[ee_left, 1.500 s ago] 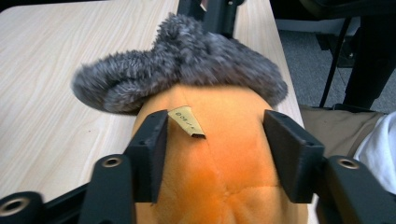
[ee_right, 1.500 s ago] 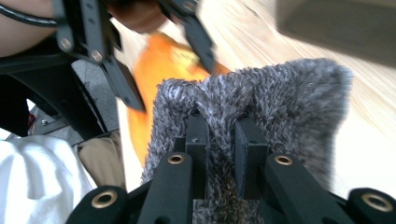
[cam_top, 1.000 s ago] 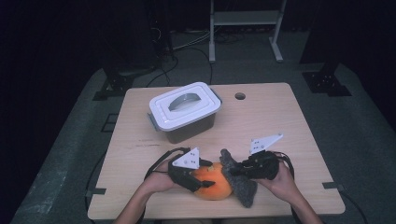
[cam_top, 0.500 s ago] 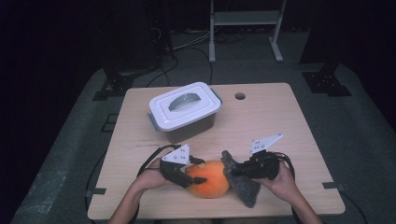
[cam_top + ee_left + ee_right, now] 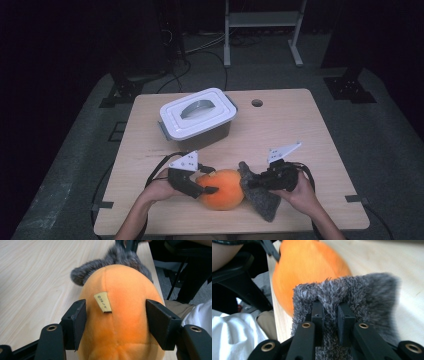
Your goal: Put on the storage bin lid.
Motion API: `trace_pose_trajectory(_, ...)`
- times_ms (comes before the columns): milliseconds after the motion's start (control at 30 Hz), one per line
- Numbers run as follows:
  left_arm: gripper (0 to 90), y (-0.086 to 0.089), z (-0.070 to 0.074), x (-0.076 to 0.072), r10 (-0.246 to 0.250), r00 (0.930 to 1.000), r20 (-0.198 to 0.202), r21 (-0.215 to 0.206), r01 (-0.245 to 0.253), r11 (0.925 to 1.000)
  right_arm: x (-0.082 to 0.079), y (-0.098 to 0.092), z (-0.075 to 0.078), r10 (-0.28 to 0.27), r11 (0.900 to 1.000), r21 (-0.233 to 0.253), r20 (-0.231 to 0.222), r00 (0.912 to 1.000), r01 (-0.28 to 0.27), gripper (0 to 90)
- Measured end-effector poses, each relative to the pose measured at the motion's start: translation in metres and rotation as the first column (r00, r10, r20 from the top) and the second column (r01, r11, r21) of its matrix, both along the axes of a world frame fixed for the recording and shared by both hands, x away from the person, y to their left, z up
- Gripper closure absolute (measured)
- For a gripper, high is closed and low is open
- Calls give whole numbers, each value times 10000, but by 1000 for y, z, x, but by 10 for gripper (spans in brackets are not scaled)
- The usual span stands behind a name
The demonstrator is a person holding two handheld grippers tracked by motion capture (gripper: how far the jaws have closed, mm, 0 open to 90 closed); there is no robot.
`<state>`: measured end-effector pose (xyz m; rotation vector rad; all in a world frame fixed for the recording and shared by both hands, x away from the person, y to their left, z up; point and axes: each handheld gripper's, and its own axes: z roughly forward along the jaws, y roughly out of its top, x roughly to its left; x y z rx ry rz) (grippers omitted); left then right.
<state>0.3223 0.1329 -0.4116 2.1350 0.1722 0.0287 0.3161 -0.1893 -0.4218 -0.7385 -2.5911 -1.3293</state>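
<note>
The left gripper [image 5: 204, 181] has its jaws spread wide, one on each side of the orange plush toy [image 5: 221, 188], whose round body bulges up between them. In the left gripper view the jaw pads [image 5: 78, 322] stand just beside the orange flanks; whether they press the fabric cannot be told. A small yellowish tag [image 5: 102, 301] is sewn on the toy's seam, midway between the two jaws and a little ahead of them.

Beyond the toy, on the far side from the left gripper, lies its grey furry part [image 5: 260, 192] (a tail or fin, by the look of it). The right gripper [image 5: 330, 313] is clamped on that grey fur, its jaws drawn nearly together with a fold of pile pinched between them. Ahead of those jaws the orange body [image 5: 305, 270] rises, blurred.

All of this sits at the near edge of the wooden table [image 5: 300, 130]. Well beyond both grippers stands a lidded white-topped plastic box [image 5: 198, 119].
</note>
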Motion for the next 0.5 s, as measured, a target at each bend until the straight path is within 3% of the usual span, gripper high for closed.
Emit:
trace_pose_trajectory(67, 346, 2, 0, 1, 53, 10000, -53, -46, -53, 10000, 1, -1, -3, -3, 9999, -161, -163, 9999, 0, 777)
trace_pose_trajectory(167, 344, 1, 0, 0, 21, 10000, -85, -56, -21, 10000, 0, -4, 0, -120, 9995, -295, -8, 9999, 120, 777)
trace_pose_trajectory(233, 345, -1, 0, -1, -36, 10000, -74, -46, 36, 10000, -2, -4, 7, -212, 9997, -102, 297, 9993, 215, 776)
trace_pose_trajectory(300, 345, -8, 0, -3, -203, 9998, 18, -35, 203, 9998, -5, -3, 17, -252, 9987, 460, 588, 9979, 225, 776)
trace_pose_trajectory(367, 343, -15, 0, -6, -345, 9993, 138, 14, 345, 9994, -8, 0, 23, -132, 9973, 724, 852, 9963, 70, 776)
trace_pose_trajectory(500, 332, -16, 1, -8, -357, 9992, 179, 73, 355, 9993, -8, 7, 14, 155, 9996, 204, 725, 9972, -170, 772)
